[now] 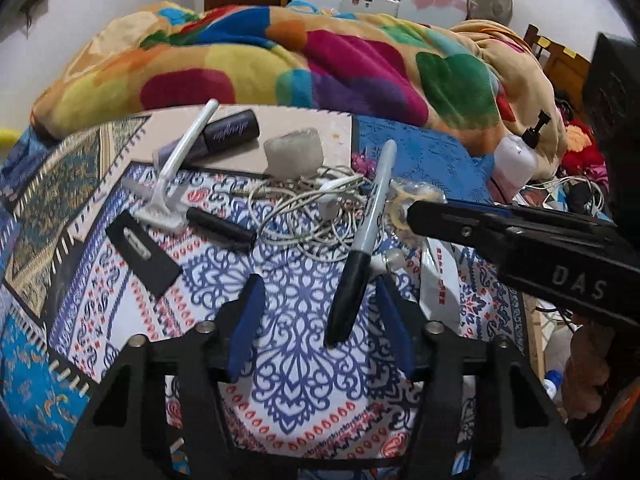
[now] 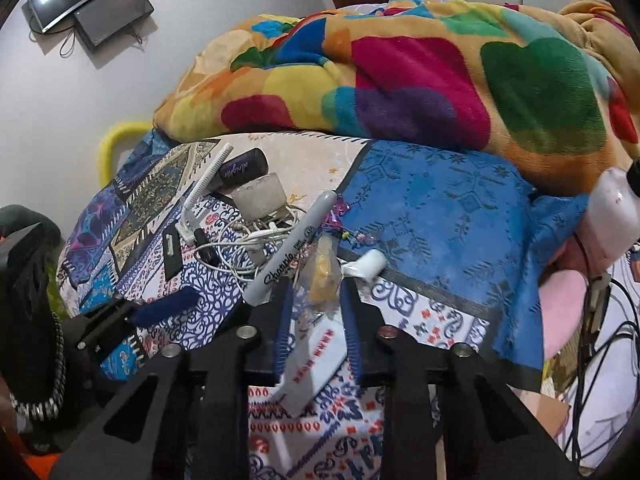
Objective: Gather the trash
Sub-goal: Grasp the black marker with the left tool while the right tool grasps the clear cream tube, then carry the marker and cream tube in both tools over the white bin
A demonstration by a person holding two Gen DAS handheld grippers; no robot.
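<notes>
Left wrist view looks down on a bed covered by a patterned bedspread [image 1: 296, 320], with a bright patchwork blanket [image 1: 280, 64] heaped across the upper part of the frame. At lower centre the left claw [image 1: 316, 300] has its two blue pads apart; the black cap of a marker [image 1: 366, 232] lies between them, close to the right pad, but whether that pad touches it cannot be told. Above the marker sits a tangle of white earphone cable [image 1: 312, 208]. At centre left lie a white razor [image 1: 176, 176], a dark tube [image 1: 228, 132], a clear block [image 1: 294, 152] and a flat black card [image 1: 142, 252]. A white pump bottle [image 1: 514, 160] stands at right. The right claw [image 1: 416, 214] reaches in from the right edge, its tip at a crumpled clear wrapper [image 1: 404, 200].

Right wrist view shows the right claw [image 2: 316, 300] at lower centre, its pads drawn near together around the clear wrapper [image 2: 322, 280] with yellow inside; contact cannot be confirmed. A white printed packet [image 2: 316, 364] lies under the claw. The marker [image 2: 292, 252] lies just left of it.
</notes>
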